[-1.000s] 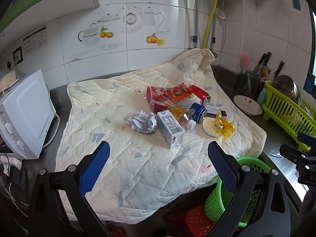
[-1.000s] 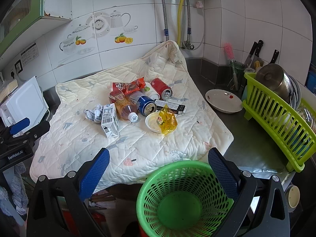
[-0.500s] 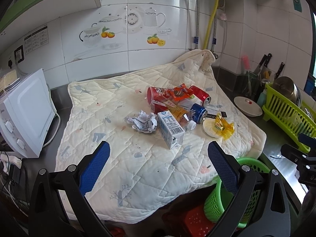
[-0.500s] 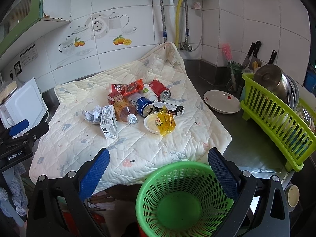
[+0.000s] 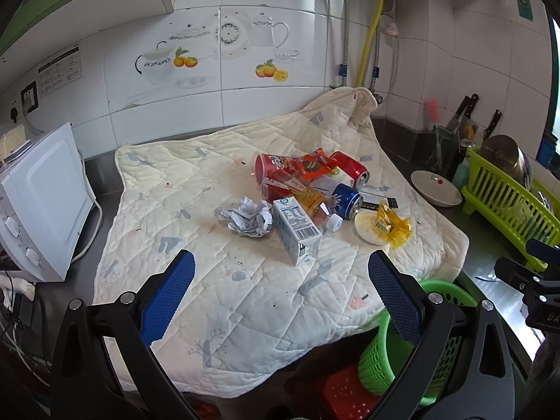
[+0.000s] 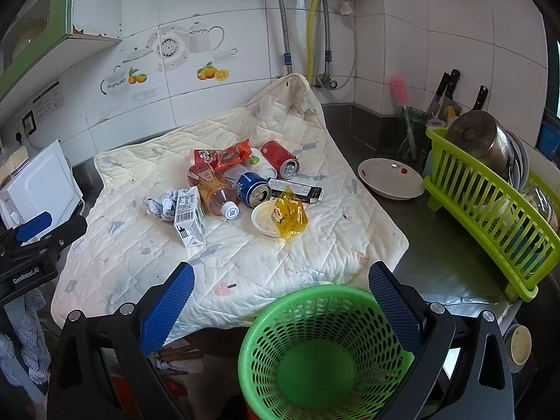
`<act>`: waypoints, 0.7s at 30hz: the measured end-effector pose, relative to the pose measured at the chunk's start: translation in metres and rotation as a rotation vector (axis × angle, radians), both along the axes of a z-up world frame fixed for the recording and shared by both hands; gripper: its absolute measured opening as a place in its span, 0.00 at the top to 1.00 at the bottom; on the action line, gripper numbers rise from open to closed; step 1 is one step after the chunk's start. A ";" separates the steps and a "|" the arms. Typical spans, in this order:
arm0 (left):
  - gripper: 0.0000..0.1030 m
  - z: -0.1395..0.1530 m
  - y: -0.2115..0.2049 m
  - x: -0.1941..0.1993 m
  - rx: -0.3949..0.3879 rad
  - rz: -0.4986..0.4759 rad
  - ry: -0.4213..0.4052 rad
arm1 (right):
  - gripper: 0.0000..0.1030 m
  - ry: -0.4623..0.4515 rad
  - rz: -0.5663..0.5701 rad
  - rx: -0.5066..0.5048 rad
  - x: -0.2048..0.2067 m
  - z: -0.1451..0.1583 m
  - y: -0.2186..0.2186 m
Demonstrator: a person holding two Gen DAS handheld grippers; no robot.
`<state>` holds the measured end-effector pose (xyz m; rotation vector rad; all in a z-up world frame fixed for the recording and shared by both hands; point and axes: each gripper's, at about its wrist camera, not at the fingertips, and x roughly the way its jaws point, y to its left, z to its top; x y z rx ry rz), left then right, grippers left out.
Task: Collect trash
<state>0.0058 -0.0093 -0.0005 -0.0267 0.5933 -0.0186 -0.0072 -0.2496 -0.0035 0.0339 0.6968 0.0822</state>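
A pile of trash lies on a quilted cream cloth: a white milk carton, crumpled paper, an orange drink bottle, a blue can, a red can, red wrappers, and a yellow wrapper on a small white dish. An empty green basket stands below the cloth's front edge. My left gripper is open and empty in front of the pile. My right gripper is open and empty above the basket.
A white microwave stands at the left. A white plate and a green dish rack with a pot stand at the right. Knives and a brush stand in the back corner. A red crate sits under the counter.
Both grippers have drifted slightly; the view of the pile shifts a little. Nothing was picked up.
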 end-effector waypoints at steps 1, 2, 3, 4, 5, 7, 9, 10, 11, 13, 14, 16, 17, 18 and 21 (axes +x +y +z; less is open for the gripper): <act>0.05 0.000 0.000 0.000 -0.001 -0.001 -0.001 | 0.06 -0.001 0.000 0.000 0.000 0.000 0.000; 0.05 0.000 -0.001 0.000 -0.001 -0.001 -0.001 | 0.06 0.000 0.000 0.001 0.000 0.000 -0.001; 0.05 0.001 -0.001 0.001 -0.001 0.000 0.000 | 0.06 0.000 0.000 0.000 0.000 0.000 0.000; 0.05 0.001 -0.001 0.001 -0.001 -0.001 0.000 | 0.06 0.000 0.000 -0.002 0.001 0.000 0.000; 0.05 0.001 -0.001 0.001 -0.001 -0.001 0.000 | 0.06 0.001 0.001 0.000 0.000 0.000 0.000; 0.05 0.001 -0.001 0.002 -0.002 -0.001 0.001 | 0.06 0.002 0.001 0.001 0.000 0.000 -0.001; 0.05 0.001 -0.001 0.002 -0.001 -0.001 0.001 | 0.06 0.002 0.001 0.002 0.000 -0.001 -0.001; 0.05 0.001 -0.001 0.002 -0.002 -0.001 0.001 | 0.06 0.002 0.000 0.001 0.000 -0.001 -0.001; 0.05 0.001 -0.001 0.002 -0.002 -0.001 0.001 | 0.06 0.003 0.000 0.001 0.000 -0.001 -0.001; 0.05 0.001 -0.001 0.002 -0.001 -0.001 0.000 | 0.06 0.004 0.002 0.003 0.001 -0.001 0.000; 0.05 0.001 -0.001 0.002 -0.002 -0.001 0.000 | 0.06 0.006 0.002 0.002 0.001 -0.002 0.000; 0.05 0.001 -0.001 0.002 -0.002 0.000 -0.001 | 0.06 0.008 0.003 0.002 0.002 -0.003 0.000; 0.05 0.001 -0.001 0.002 -0.003 0.001 -0.001 | 0.06 0.009 0.004 0.001 0.003 -0.003 0.000; 0.05 0.001 0.000 0.003 -0.003 0.000 0.000 | 0.06 0.010 0.004 -0.001 0.003 -0.004 0.001; 0.05 0.001 -0.001 0.003 -0.001 0.000 0.000 | 0.06 0.012 0.003 -0.003 0.006 -0.007 0.003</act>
